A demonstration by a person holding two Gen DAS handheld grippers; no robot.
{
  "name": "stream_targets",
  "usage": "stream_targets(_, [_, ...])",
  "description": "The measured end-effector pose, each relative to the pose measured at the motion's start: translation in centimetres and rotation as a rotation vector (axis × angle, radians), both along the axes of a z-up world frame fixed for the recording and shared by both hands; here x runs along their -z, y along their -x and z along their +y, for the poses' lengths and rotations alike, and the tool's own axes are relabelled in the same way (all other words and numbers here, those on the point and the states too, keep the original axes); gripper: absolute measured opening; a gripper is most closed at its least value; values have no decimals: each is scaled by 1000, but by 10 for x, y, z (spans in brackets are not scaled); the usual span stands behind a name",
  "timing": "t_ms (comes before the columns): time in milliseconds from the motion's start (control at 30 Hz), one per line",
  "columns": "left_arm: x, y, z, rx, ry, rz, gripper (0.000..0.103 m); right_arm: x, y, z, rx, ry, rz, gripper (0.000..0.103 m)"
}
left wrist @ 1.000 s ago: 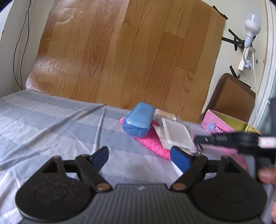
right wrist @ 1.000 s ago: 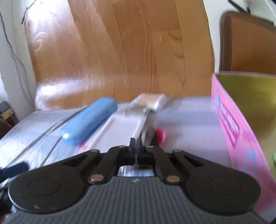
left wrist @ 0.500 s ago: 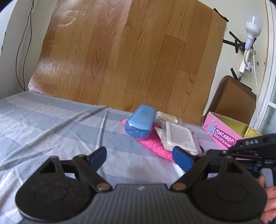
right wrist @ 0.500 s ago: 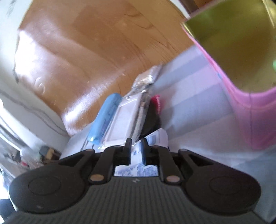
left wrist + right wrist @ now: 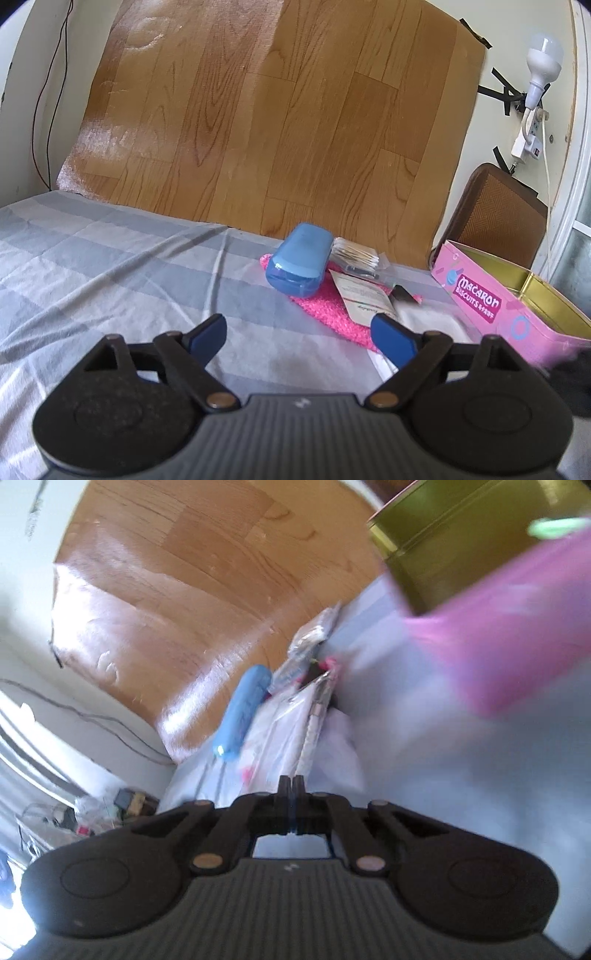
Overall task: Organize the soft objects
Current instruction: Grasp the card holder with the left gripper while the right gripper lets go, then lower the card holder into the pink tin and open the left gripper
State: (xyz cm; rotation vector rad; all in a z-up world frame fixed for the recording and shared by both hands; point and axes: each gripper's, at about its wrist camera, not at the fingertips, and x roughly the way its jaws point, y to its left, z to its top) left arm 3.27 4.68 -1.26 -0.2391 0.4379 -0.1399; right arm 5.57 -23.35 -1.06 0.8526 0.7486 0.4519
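Note:
On the grey striped bedsheet [image 5: 110, 266] lie a blue case [image 5: 299, 264], a pink fuzzy cloth [image 5: 325, 314], a clear packet of swabs [image 5: 356, 256] and white paper packets [image 5: 364, 295]. My left gripper [image 5: 299, 332] is open and empty, low over the sheet in front of the pile. My right gripper [image 5: 291, 782] is tilted, jaws closed on the edge of a flat clear-and-white packet [image 5: 314, 720] that stretches away from the fingertips. The blue case [image 5: 242, 712] and the swab packet [image 5: 314, 635] show beyond it, blurred.
An open pink macaron tin [image 5: 517, 299] with a gold inside stands at the right of the pile; it fills the upper right of the right wrist view [image 5: 498, 602]. A wood-pattern board [image 5: 277, 122] leans on the wall behind. A brown chair back [image 5: 495, 210] stands behind the tin.
The flat white packet has left the pile in the left view. The right gripper has closed tight on it, tilted further and drawn back toward the tin. The left gripper stays open.

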Motion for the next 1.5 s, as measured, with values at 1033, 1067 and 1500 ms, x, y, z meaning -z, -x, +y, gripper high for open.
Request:
stream_targets(1033, [-22,12,-133,515,214,311,92,-3,131,10,-79,645,-427,25])
stream_targets(1067, [-30,12,-134,522,224,289,92,-8,133,6,-55,637,-452,25])
stream_targets(1500, [-91,-51,-231,657,116,121,92,-57,110,-52,220,723,-605,25])
